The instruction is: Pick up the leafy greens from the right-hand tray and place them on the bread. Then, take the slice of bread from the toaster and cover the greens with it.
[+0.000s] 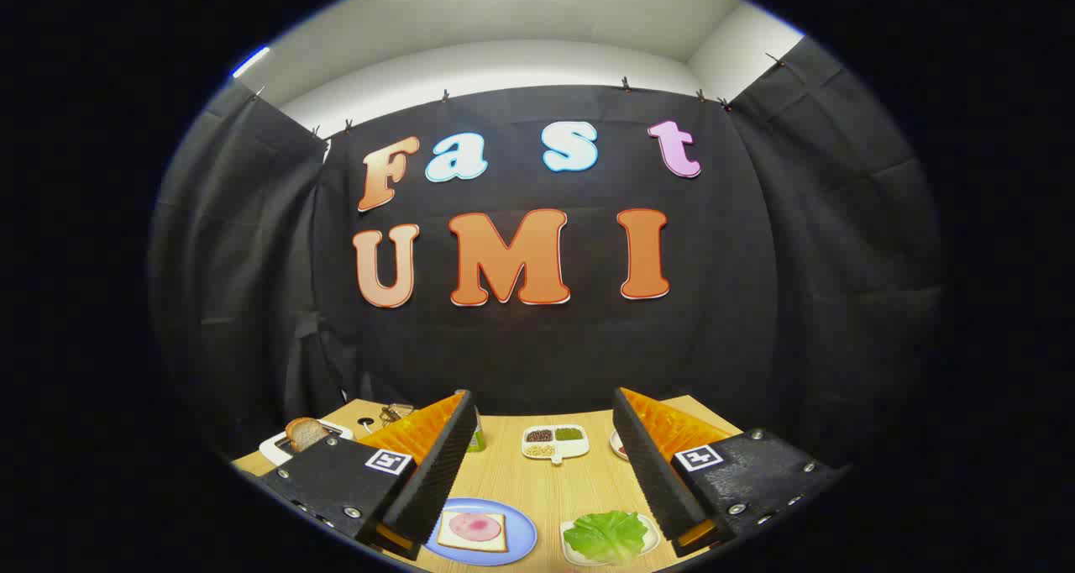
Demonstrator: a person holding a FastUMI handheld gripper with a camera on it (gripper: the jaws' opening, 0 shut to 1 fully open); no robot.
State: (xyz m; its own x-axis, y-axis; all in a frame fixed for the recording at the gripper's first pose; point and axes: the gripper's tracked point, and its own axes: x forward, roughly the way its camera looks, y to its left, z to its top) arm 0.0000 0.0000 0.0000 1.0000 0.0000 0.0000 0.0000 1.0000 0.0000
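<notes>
Gripper view: gripper spread wide above crinkled leafy greens, square bread, perhaps ham-topped.

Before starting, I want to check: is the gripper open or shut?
Open. The gripper fingers stand wide apart, holding nothing; lettuce lies between them.

Gripper fingers apart, seemingly empty

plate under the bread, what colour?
Light blue plate, clearest in the gripper view, just ahead of the open gripper.
</notes>
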